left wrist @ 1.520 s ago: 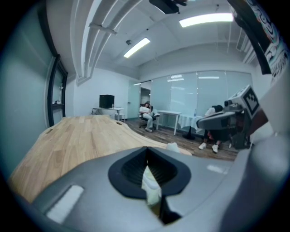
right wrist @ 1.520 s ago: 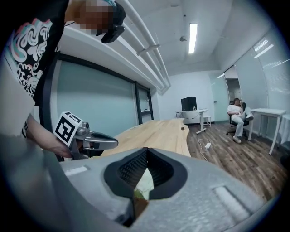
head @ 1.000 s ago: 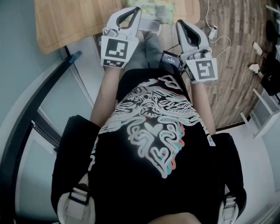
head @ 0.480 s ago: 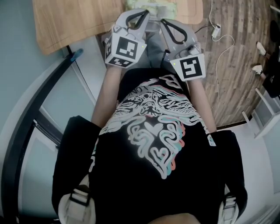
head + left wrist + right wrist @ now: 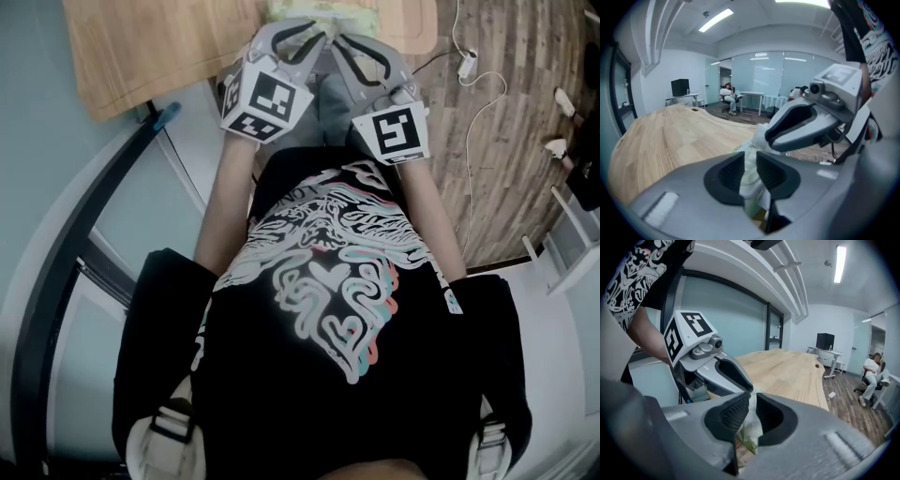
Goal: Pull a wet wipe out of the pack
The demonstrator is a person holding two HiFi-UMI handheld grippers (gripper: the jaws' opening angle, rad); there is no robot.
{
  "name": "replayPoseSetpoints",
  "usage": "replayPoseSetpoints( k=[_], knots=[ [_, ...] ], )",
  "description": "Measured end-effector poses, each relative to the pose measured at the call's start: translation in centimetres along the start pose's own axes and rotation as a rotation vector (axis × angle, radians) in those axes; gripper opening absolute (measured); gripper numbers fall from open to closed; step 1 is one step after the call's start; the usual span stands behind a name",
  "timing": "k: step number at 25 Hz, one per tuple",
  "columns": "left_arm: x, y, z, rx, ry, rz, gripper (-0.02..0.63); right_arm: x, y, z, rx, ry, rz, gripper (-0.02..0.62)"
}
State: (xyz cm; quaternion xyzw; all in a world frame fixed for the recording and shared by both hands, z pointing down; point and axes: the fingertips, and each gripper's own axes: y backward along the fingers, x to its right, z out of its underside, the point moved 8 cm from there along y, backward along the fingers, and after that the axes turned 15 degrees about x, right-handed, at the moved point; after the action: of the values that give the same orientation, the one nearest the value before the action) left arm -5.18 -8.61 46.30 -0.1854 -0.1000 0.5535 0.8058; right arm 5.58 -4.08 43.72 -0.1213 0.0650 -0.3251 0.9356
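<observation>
The pale green wet wipe pack (image 5: 319, 11) lies at the near edge of the wooden table (image 5: 159, 47), half hidden behind both grippers. My left gripper (image 5: 322, 36) and right gripper (image 5: 337, 41) point at it with their tips almost meeting. In the left gripper view the jaws of the left gripper (image 5: 750, 161) have just been opening; a narrow gap stands between them, and the white wipe (image 5: 751, 183) at the pack's top shows in it. In the right gripper view the right gripper (image 5: 751, 404) also shows a slim gap, with the pack (image 5: 749, 434) seen through it. I see no pad pressing.
A white cable with a charger (image 5: 466, 66) trails over the wooden floor to the right of the table. A dark curved rail with a blue tip (image 5: 164, 117) runs along the left. The person's black shirt fills the lower head view. Seated people are far back in the room.
Both grippers have swung inward and forward to the pack, from well apart to nearly touching at the tips. Their marker cubes have tilted toward each other.
</observation>
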Motion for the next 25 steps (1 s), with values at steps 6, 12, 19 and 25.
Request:
replayPoseSetpoints(
  k=[6,12,19,25],
  knots=[
    [-0.3,-1.0,-0.4,-0.039,-0.005,0.057,0.069,0.6,0.2,1.7,-0.041,-0.014,0.014,0.051],
    [-0.6,-1.9,-1.2,-0.069,0.096,0.2,0.067,0.6,0.8,1.7,-0.045,-0.017,0.012,0.051],
    [-1.3,-2.0,-1.0,-0.131,0.156,0.244,0.04,0.5,1.2,2.0,-0.059,-0.011,0.006,0.051],
    [-1.2,-2.1,-1.2,-0.15,0.154,0.289,-0.003,0.6,1.1,1.8,-0.059,-0.021,0.017,0.051]
  ],
)
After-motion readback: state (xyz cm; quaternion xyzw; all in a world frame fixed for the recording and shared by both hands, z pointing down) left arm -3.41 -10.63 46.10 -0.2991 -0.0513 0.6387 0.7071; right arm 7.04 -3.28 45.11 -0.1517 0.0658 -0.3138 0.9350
